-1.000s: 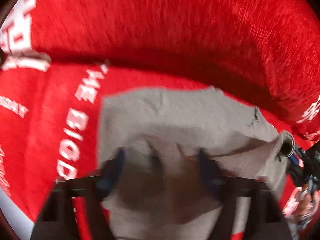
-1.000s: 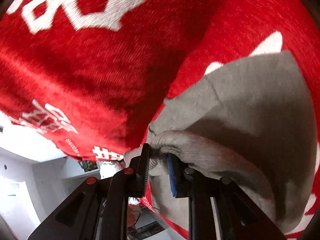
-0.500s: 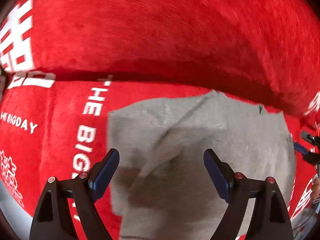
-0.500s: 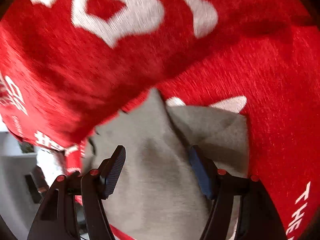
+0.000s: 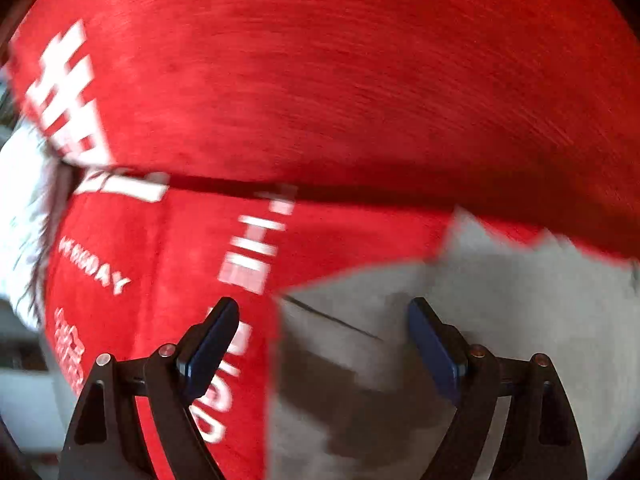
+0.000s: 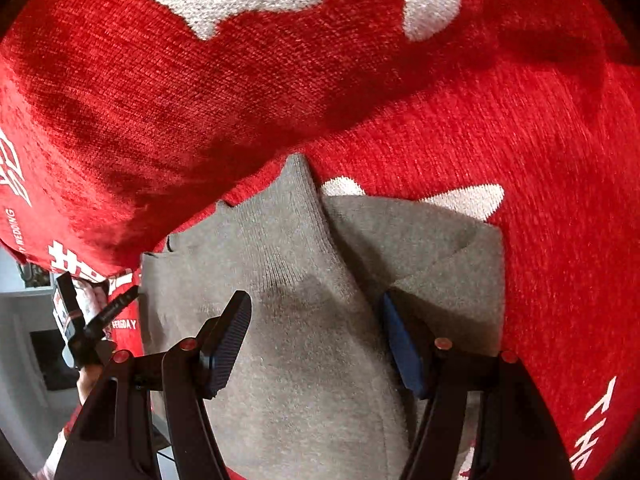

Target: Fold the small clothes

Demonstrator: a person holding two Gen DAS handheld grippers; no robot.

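A grey garment (image 6: 304, 344) lies spread on a red cover (image 6: 520, 168) with white lettering woven into it, close against a fat red cushion (image 6: 160, 92) of the same fabric that rises behind it. From the right wrist view the cloth is partly folded — one flap laid over at the right with a straight edge and a squared corner, and a narrower ribbed strip running up toward the seam where the cushion meets the seat. The right gripper (image 6: 316, 344) hangs over the middle of the garment with its jaws standing well apart, the blue pads clear of the cloth, nothing pinched between them. At the left edge of that view the other tool and a bit of a hand holding it show past the edge of the cover. The left wrist view is smeared with motion blur. There the left gripper (image 5: 326, 344) points steeply down with its jaws spread wide and nothing held; the garment's left edge (image 5: 460, 340) falls between the two fingers, so one pad hangs over the red cover and its white letters, the other over grey cloth. A thin dark line crosses the grey near that edge — whether a seam or a thread, I cannot tell through the blur.
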